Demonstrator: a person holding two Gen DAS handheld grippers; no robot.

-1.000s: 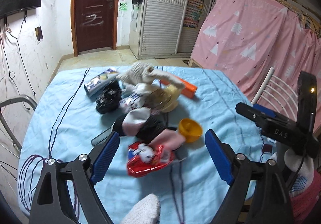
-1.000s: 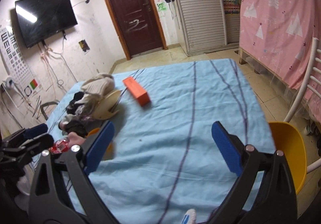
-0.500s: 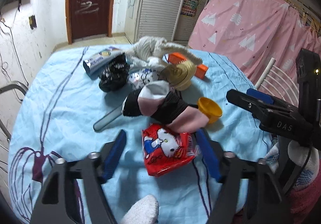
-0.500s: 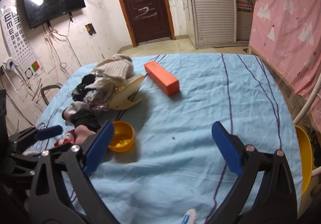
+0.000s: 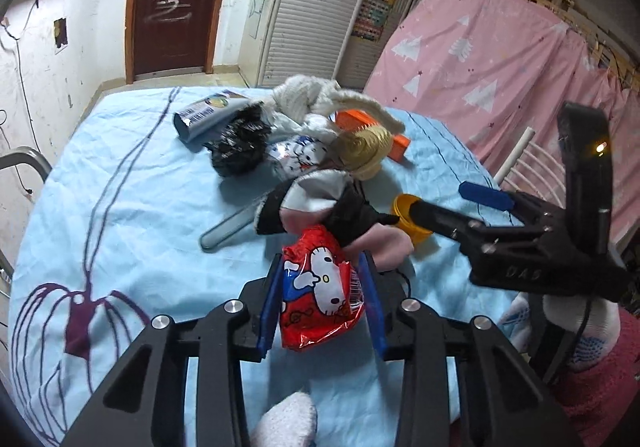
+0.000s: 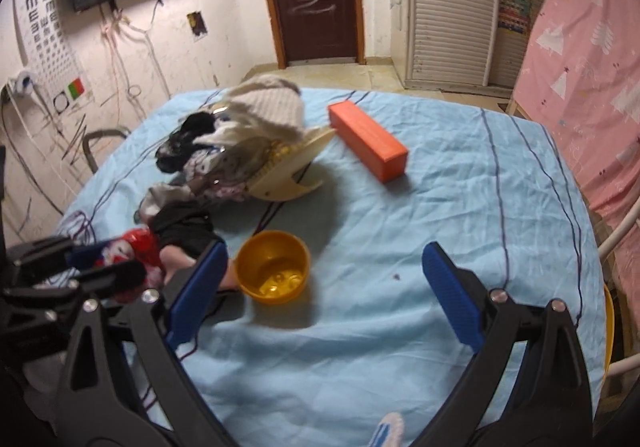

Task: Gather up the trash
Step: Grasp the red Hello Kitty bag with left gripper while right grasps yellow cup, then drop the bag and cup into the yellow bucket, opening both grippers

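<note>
1. Left wrist view: the left tool (image 5: 322,299) has just been closing, and its blue pads are now pressing both sides of a crinkled red plastic snack wrapper with a white cartoon cat (image 5: 320,293), which is lying on the worktop covered in light blue cloth (image 5: 132,215).
2. Just beyond the wrapper, black, white and pink socks (image 5: 320,207) are lying in a heap, with a small yellow plastic bowl (image 5: 406,217) sitting beside them.
3. The right tool (image 5: 460,205) is reaching in from the right over that bowl.
4. Right wrist view: the right tool (image 6: 320,291) is standing wide apart with nothing between its pads, the yellow bowl (image 6: 274,267) sitting just inside its left pad.
5. A long orange cardboard box (image 6: 366,139) is lying farther back, and the red wrapper (image 6: 134,247) is showing at the left, within the left tool (image 6: 102,261).
</note>
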